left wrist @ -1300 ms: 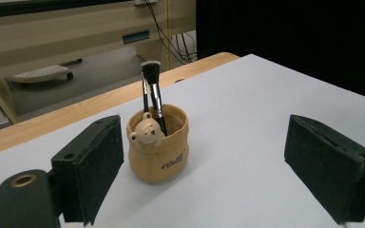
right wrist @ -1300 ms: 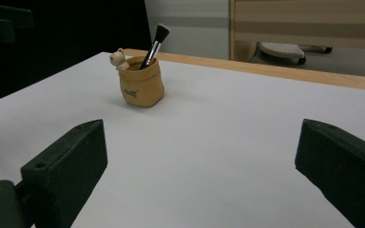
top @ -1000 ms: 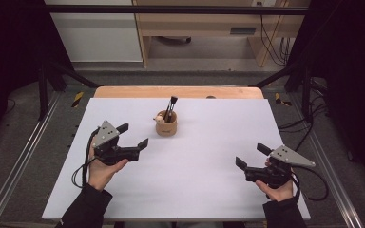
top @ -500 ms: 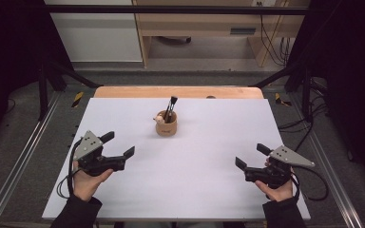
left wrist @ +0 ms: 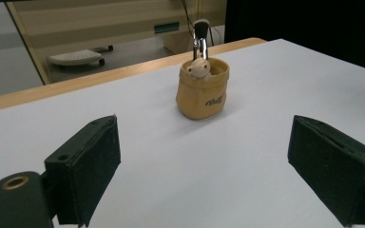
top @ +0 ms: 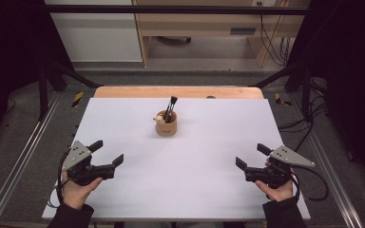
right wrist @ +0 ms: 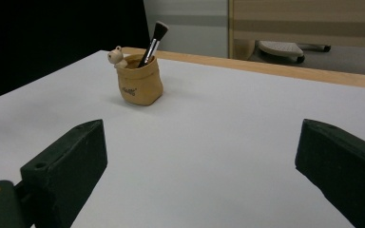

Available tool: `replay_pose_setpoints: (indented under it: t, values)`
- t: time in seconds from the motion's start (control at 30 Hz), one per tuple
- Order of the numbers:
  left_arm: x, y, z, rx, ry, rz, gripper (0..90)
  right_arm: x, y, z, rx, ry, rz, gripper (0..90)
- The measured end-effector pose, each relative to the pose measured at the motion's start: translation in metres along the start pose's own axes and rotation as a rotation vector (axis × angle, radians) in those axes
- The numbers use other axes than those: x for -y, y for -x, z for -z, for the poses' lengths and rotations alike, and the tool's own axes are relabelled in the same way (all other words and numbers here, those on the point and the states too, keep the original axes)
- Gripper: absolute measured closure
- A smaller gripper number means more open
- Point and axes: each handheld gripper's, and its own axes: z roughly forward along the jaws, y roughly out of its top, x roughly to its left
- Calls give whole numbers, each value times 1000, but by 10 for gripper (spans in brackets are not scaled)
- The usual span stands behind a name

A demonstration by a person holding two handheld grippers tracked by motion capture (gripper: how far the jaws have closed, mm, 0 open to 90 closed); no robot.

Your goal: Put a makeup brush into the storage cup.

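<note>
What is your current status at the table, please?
Left gripper open, empty. Right gripper open, empty. Brush upright in the tan pot, mid-table, untouched. White table between grippers and pot unobstructed.

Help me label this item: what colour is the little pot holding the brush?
Tan, with small dark lettering; the pot shows best in the left gripper view.

A tan sack-shaped holder (top: pixel 166 125) stands upright mid-table, holding a black-bristled brush (top: pixel 171 107) leaning inside.

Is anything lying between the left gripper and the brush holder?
Nothing: bare white table separates the left gripper from the brush holder, as the high and left gripper views show.
</note>
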Motion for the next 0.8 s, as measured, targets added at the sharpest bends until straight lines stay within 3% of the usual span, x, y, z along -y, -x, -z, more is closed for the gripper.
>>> replay_pose_setpoints:
  t: [0.27,0.8]
  values:
    - [14,-11,5,-34,-14,21,93,0,0,0,1,0,2,40]
    - [24,-18,6,-34,-26,30,89,1,3,1,5,1,-1,40]
